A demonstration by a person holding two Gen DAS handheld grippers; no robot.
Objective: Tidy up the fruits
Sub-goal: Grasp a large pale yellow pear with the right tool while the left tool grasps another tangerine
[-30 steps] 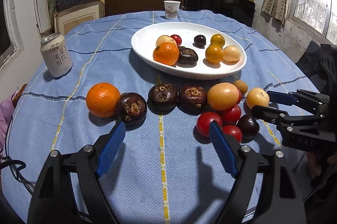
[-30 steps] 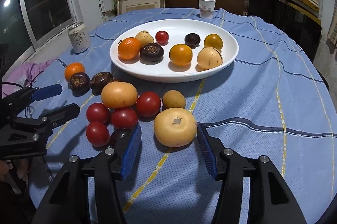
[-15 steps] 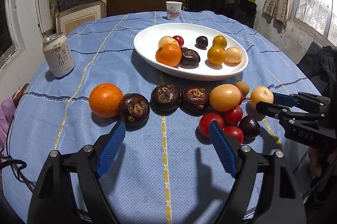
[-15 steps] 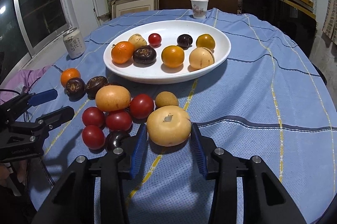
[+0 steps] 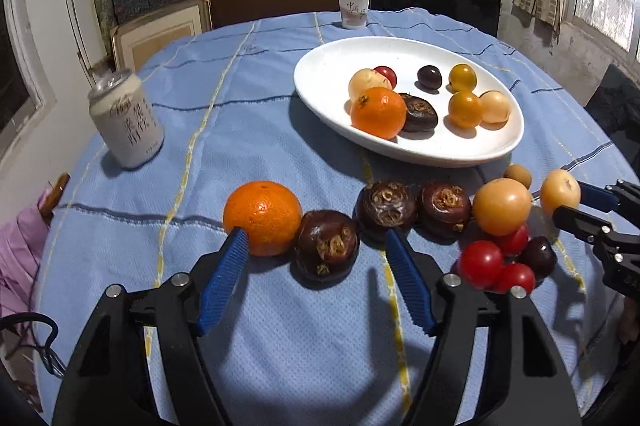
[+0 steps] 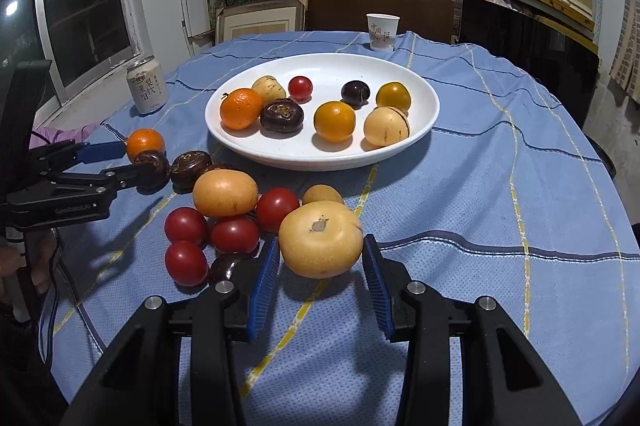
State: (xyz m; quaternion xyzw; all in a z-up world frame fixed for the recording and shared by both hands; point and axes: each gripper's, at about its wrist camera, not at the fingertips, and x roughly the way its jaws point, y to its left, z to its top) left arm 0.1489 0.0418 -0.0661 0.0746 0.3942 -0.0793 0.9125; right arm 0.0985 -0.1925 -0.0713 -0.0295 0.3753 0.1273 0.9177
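Having shifted leftward, the left claw [image 5: 316,246] is closing around a dark fruit [image 5: 326,251]; only the right view shows the right claw [image 6: 320,258] pinching the yellow fruit [image 6: 320,238].

The round table wears a soft blue woven cloth [image 6: 500,186] with a bumpy, matt weave. The big white oval plate [image 6: 424,94] looks smooth and shiny. The small red tomatoes [image 6: 186,226] are glossy. The dark brown fruits [image 5: 326,246] look rough and dull. The white drink can [image 5: 126,124] is metal. The little white cup [image 6: 382,32] looks like paper.
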